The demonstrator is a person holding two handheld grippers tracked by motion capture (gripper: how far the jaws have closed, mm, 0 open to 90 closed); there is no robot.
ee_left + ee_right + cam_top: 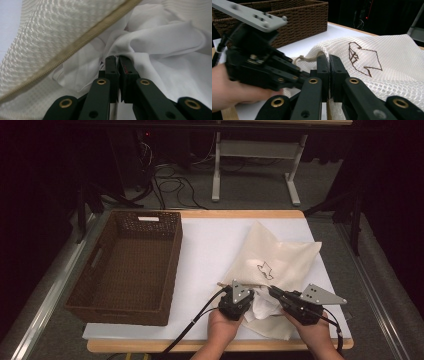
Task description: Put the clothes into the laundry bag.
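Left gripper view had the left tool pinched down on a fold of white cloth, jaws nearly together with the fabric bunched between them, right at the zippered mouth of the mesh bag. Looked to me like white cloth was being fed into, or pulled out of, that bag; honestly couldn't tell which from the pics.

Right gripper view showed the right tool clamped narrow too, on the bag's rim by the look of it, with a bit of cord just beside it. The left tool sat close on that view's left with the person's hand around it.

If I were doing it: keep the right tool holding the rim up and taut so the opening stays wide, and move the cloth in short bites with the left one so it doesn't snag on the zipper.

High view put both tools at the near edge of the bench, toward the near right corner, and the bag spread from there to the far right. A brown wicker basket sat along the left edge, well apart.

No readable writing anywhere. Just a dark stitched outline logo on the bag, and a pale blank-looking tag on the basket's far wall.
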